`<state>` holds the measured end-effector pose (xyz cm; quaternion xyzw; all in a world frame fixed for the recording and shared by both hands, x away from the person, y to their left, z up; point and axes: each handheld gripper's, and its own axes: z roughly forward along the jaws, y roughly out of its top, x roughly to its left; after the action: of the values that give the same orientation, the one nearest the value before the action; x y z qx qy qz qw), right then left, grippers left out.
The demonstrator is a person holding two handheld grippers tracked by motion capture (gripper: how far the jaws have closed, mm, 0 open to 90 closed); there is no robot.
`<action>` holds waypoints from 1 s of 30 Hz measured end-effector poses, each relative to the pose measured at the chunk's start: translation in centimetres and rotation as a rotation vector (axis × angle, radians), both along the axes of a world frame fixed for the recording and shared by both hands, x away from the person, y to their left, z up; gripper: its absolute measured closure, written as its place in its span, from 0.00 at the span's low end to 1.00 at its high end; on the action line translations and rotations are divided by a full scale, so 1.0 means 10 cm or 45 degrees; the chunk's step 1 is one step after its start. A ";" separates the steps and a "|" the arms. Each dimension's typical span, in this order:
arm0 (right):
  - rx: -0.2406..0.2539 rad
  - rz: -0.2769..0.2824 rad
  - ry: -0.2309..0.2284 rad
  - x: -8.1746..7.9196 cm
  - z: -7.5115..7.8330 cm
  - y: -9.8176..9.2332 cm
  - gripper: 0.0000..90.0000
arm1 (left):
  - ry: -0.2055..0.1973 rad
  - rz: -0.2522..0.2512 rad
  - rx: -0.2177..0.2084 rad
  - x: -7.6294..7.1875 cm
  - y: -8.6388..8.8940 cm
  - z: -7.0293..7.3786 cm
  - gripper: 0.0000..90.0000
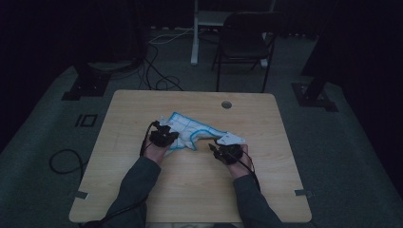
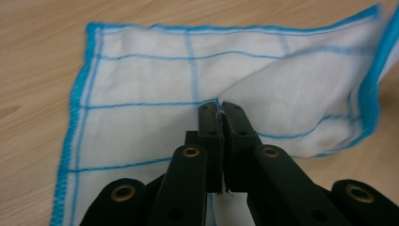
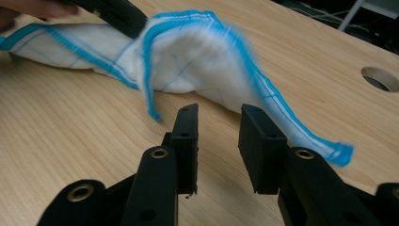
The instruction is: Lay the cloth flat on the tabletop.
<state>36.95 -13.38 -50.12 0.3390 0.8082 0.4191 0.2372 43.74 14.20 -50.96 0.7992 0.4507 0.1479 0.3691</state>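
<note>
Lying on a light wooden table [image 1: 190,190] is one white cloth [image 1: 190,130] with blue stitched edges and thin blue grid lines. It sits a little behind the middle of the table, partly flat and partly bunched into a raised fold.

Two hand-held grippers work at it, one in each of the person's hands, with both forearms in grey sleeves coming in from the near edge. The left gripper [image 1: 164,135] rests at the near left part of the cloth. In the left gripper view its two black jaws are pressed together, clamped on a pinch of the fabric [image 2: 141,117], and the cloth rises in a soft hump to the right of the pinch.

The right gripper [image 1: 227,149] is just beside the cloth's right end, with a grey three-cornered plate on top. In the right gripper view its jaws stand apart with bare table between them and nothing in their grasp; the humped cloth [image 3: 202,61] lies just beyond them, its blue-edged tail trailing past the right-hand jaw.

One round hole [image 1: 226,104] is cut in the table near its far edge. One dark folding chair [image 1: 244,38] stands on the floor beyond the table.
</note>
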 end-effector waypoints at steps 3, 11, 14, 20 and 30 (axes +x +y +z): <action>-0.007 0.034 0.005 0.01 -0.02 0.04 0.80 | 0.034 0.043 0.004 0.08 0.04 -0.07 0.96; -0.016 0.081 0.022 0.10 -0.04 0.20 0.81 | 0.029 0.043 0.017 0.05 0.03 -0.09 0.95; -0.015 0.086 0.028 0.14 -0.04 0.25 0.81 | 0.023 0.033 0.020 0.04 0.02 -0.09 0.93; -0.005 0.096 0.088 0.30 -0.11 0.36 0.72 | -0.015 0.024 -0.001 -0.06 0.06 -0.01 0.84; 0.029 0.090 0.166 0.48 -0.20 0.45 0.64 | -0.118 0.067 0.043 -0.31 0.35 0.16 0.82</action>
<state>41.72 -8.92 -52.08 0.3394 0.8285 0.4136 0.1653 40.68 17.71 -49.40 0.7854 0.4514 0.2021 0.3722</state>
